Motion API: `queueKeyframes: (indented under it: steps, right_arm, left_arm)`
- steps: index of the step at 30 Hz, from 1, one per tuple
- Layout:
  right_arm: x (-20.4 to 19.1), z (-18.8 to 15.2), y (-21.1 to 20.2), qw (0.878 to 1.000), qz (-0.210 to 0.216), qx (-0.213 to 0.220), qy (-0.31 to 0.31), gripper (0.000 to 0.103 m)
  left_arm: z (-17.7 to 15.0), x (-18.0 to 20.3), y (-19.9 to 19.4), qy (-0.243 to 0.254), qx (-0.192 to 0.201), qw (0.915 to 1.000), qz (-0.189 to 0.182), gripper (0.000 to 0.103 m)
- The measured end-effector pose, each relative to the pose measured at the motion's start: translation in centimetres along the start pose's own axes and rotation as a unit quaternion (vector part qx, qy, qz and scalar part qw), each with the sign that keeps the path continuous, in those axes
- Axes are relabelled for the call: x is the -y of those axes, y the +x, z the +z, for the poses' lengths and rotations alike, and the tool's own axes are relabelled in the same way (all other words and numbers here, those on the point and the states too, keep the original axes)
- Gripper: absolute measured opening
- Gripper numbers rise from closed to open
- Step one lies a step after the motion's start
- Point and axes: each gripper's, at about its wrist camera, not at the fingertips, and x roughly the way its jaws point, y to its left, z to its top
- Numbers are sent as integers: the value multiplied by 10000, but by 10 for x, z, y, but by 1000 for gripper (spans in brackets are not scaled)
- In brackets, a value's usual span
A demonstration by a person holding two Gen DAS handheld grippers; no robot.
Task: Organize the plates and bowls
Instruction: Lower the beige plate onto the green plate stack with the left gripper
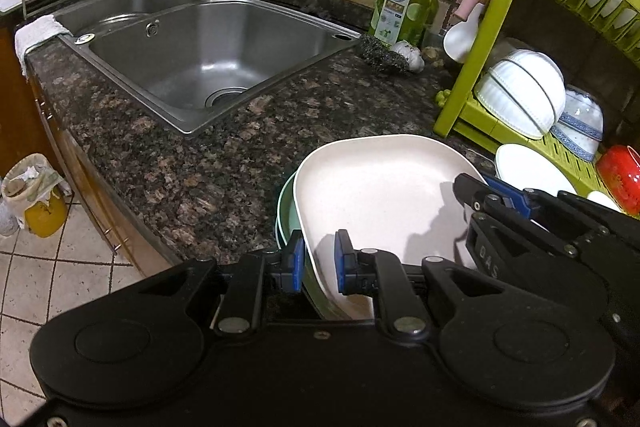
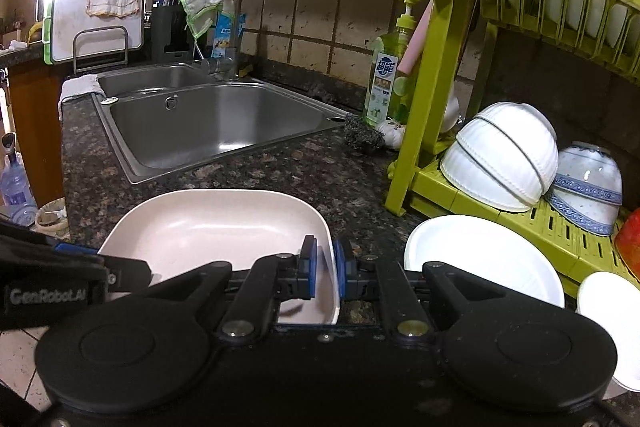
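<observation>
The left claw point(image 1: 318, 261) is pinched narrow on the near-left rim of a cream square plate point(image 1: 376, 187), with a pale green plate point(image 1: 285, 211) stacked under it. The right claw point(image 2: 325, 273) grips the same cream plate's near-right rim, pads tight on either side. The plate sits low over the dark granite tabletop point(image 1: 192, 155), at its near edge, right of the steel sink point(image 1: 208, 55). Just right of it lies a round white plate point(image 2: 484, 259), in front of the green dish rack point(image 2: 448, 27) holding upturned white bowls point(image 2: 504, 155) and a blue-patterned bowl point(image 2: 588, 187).
</observation>
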Motion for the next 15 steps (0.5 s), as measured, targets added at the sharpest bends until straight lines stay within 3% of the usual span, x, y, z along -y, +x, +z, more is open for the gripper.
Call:
queueKeyframes:
  steps: [15]
  right_arm:
    - [-9, -4, 19, 9999, -142, -57, -8, 16]
  left_arm:
    - [-6, -4, -2, 97, -6, 9998, -180, 22]
